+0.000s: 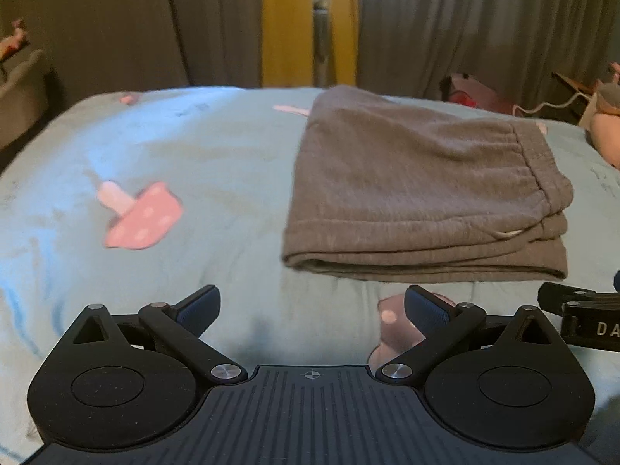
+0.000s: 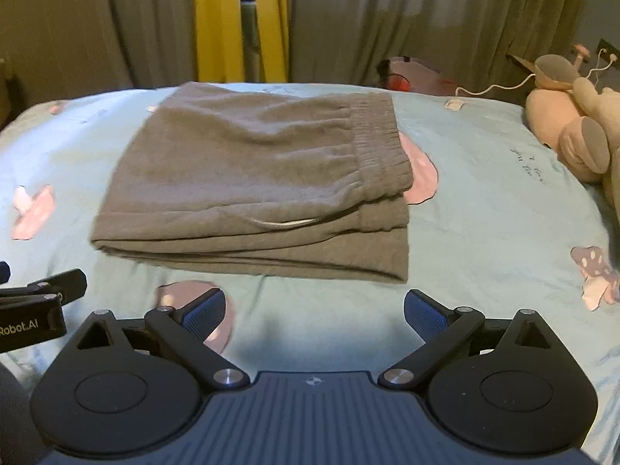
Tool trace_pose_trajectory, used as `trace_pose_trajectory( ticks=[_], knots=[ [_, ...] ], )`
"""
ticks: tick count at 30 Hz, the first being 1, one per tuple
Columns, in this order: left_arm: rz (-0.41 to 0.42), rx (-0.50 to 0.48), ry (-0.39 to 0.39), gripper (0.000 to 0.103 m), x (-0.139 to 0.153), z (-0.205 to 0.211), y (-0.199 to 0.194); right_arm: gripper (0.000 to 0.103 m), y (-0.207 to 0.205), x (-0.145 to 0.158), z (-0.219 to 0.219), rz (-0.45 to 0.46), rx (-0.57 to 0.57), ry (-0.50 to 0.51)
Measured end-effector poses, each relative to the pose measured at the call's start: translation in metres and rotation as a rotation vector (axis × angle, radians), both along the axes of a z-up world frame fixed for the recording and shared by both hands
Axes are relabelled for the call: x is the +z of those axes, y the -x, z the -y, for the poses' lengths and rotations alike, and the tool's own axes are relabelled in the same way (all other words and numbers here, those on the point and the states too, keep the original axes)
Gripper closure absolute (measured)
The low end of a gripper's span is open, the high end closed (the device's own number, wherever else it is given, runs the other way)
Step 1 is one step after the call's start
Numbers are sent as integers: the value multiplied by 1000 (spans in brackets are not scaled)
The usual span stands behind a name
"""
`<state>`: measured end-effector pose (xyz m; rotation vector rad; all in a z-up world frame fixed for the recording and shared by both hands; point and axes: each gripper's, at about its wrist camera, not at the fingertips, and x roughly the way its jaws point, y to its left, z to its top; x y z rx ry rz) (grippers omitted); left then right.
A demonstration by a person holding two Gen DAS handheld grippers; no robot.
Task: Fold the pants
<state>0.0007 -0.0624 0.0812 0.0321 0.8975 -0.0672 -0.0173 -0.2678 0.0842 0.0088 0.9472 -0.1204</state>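
The grey pants point(image 1: 418, 190) lie folded in a flat stack on the light blue bed sheet point(image 1: 186, 147), waistband to the right. In the right wrist view the pants point(image 2: 255, 182) sit straight ahead. My left gripper point(image 1: 312, 308) is open and empty, held short of the stack's near left corner. My right gripper point(image 2: 314, 312) is open and empty, just short of the stack's near edge. Each gripper shows at the edge of the other's view: the right one point(image 1: 581, 317) and the left one point(image 2: 35, 314).
The sheet has pink mushroom prints point(image 1: 141, 215). Plush toys point(image 2: 581, 124) lie at the bed's right side with a white cable point(image 2: 496, 87) behind them. Grey and yellow curtains point(image 2: 240, 19) hang beyond the bed's far edge.
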Motion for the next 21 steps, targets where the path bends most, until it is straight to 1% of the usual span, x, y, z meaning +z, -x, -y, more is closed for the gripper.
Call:
trace_pose_trajectory(
  ticks=[2, 3, 5, 7, 9, 10, 13, 16, 21],
  knots=[
    [-36, -28, 35, 0, -17, 1, -9, 4, -7, -11, 5, 5, 14, -27],
    [-61, -25, 39, 0, -27, 0, -14, 4, -9, -16, 6, 3, 9, -23],
    [-103, -18, 36, 0, -40, 1, -19, 4, -13, -28, 6, 4, -3, 4],
    [-139, -24, 11, 0, -48, 5, -25, 4, -18, -37, 6, 8, -5, 29],
    [-143, -64, 8, 0, -52, 6, -26, 4, -22, -43, 5, 4, -2, 43],
    [-140, -67, 7, 0, -55, 5, -26, 4, -24, -45, 3, -4, 4, 48],
    [-171, -41, -5, 0, -65, 1, -33, 4, -26, -46, -3, 14, 36, 62],
    [-195, -21, 42, 0, -69, -5, -38, 4, -26, -50, -10, 31, 76, 104],
    [-213, -8, 37, 0, -75, -8, -41, 4, -32, -62, -14, -8, 105, 141]
  ],
)
